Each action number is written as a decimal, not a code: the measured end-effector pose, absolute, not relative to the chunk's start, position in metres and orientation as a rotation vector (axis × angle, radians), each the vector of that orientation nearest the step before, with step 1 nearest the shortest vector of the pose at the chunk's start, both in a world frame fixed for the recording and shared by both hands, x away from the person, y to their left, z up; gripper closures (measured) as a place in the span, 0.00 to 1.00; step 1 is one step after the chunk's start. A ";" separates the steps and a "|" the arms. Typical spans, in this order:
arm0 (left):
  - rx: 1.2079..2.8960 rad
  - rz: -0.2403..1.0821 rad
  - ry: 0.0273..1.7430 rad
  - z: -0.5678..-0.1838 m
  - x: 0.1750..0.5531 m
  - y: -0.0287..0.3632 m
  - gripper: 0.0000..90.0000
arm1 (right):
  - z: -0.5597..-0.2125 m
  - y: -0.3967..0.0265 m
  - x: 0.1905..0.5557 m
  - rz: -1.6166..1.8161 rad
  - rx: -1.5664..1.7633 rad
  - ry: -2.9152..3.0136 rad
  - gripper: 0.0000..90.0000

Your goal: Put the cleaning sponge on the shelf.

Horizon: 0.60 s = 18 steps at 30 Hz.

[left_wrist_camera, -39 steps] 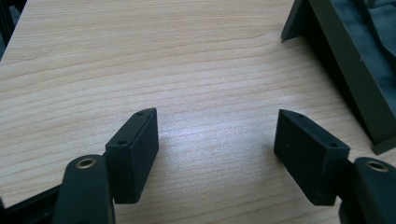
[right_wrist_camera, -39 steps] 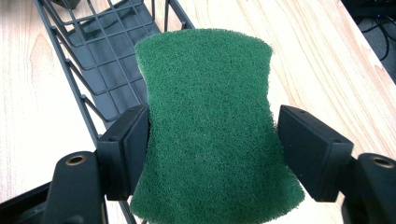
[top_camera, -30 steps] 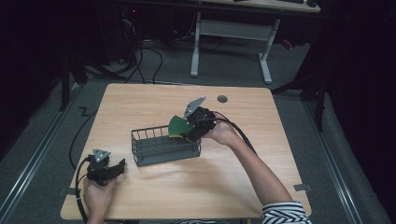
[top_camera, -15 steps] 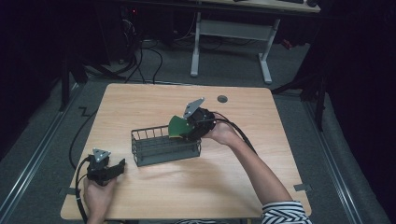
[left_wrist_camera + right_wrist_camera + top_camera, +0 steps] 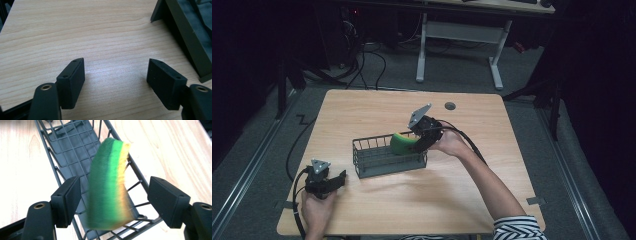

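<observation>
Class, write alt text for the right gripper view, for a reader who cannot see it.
A green and yellow sponge, blurred, sits between the open right gripper fingers, touching neither, above one end of a dark wire basket. The basket rests on a light wooden table.

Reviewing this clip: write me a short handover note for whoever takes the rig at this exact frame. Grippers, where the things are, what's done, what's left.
Right gripper: open, jaws wide on either side of the sponge, not touching it. It hangs over the right end of the wire basket.
Left gripper: open, holding nothing, low over the bare table at the front left, the basket's corner just ahead of it.
Sponge: green and yellow, blurred, at the basket's right end; looks just let go and dropping in, though whether it has settled cannot be told.
Done: sponge brought to the basket and released.
Left: likely confirm it lies inside, then draw the right gripper back.
</observation>
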<state>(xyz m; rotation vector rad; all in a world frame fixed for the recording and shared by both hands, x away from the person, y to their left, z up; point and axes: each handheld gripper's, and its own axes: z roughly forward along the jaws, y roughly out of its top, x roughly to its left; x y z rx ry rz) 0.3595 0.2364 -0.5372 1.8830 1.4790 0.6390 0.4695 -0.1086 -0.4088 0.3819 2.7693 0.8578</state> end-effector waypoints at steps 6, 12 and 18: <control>1.881 0.641 1.479 -0.537 0.360 0.236 0.35 | -0.414 -0.108 0.469 0.865 0.412 2.762 0.41; 1.881 0.641 1.479 -0.537 0.360 0.236 0.35 | -0.411 -0.123 0.470 0.972 0.506 2.713 0.44; 1.881 0.641 1.479 -0.537 0.360 0.236 0.35 | -0.406 -0.142 0.465 1.048 0.603 2.644 0.46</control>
